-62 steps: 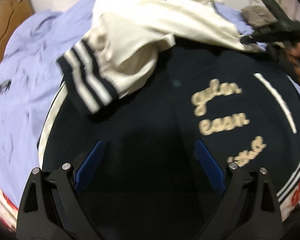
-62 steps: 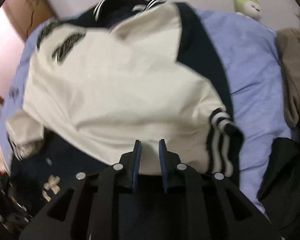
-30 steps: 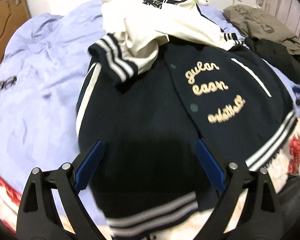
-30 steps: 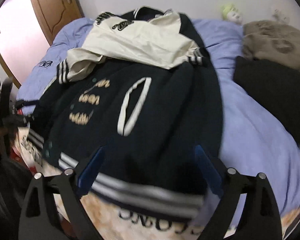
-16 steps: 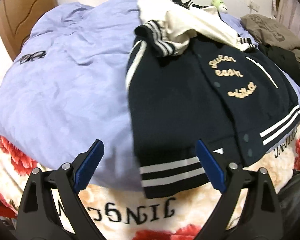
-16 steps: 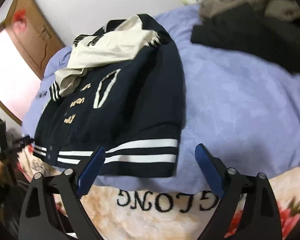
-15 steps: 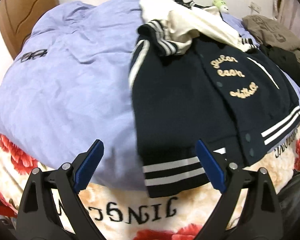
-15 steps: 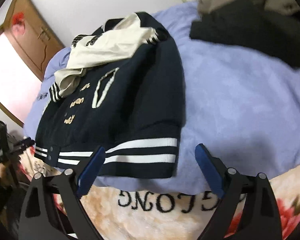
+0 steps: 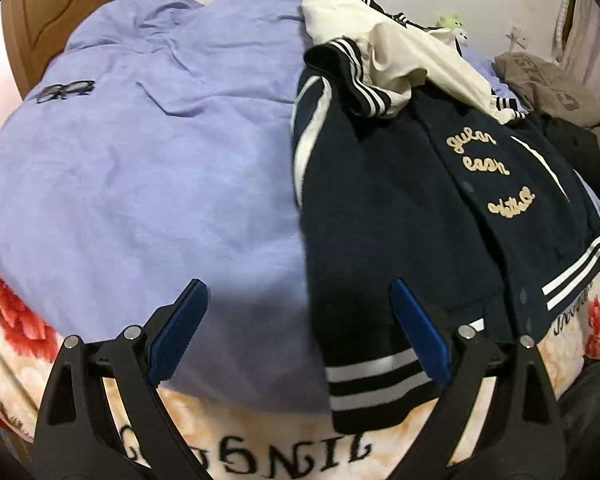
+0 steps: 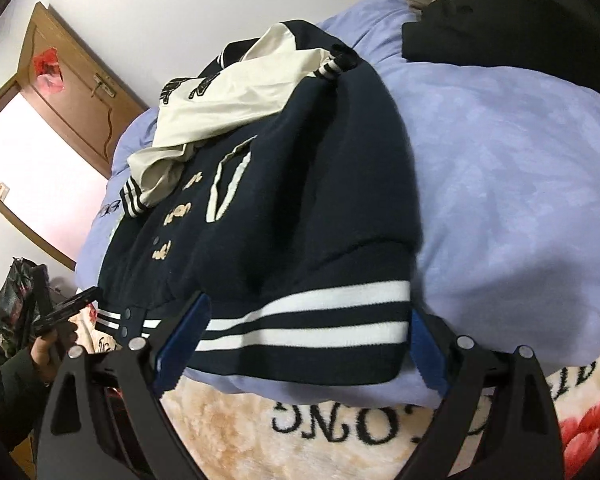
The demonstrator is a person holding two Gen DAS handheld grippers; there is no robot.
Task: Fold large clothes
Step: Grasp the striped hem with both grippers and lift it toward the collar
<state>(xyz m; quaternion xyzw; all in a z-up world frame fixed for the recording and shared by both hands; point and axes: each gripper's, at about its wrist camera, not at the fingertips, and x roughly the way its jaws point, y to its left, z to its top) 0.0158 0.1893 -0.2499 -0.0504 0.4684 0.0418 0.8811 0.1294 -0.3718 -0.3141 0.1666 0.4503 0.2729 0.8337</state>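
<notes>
From the left wrist we see our left tool [image 9: 296, 316] spread wide and holding nothing, poised over the near edge of the bed [image 9: 140, 160]. The jacket [image 9: 400, 208] lies face up on the right half of the bed, its striped hem [image 9: 376, 380] hanging over the edge onto the flowered blanket [image 9: 260, 440]. Both cream sleeves [image 9: 392, 52] are heaped across the chest. If we lift the hem now, we judge that this loose heap could slide off and undo the fold. To the left the sheet gives plenty of room.

From the right wrist, our right tool [image 10: 304, 336] is also wide and empty, its fingers straddling the hem [image 10: 300, 320] without gripping it. A shallow pinch here might catch only the ribbing, or take the sheet along with it. To the right there is open sheet, though dark clothes [image 10: 480, 20] crowd the far corner.
</notes>
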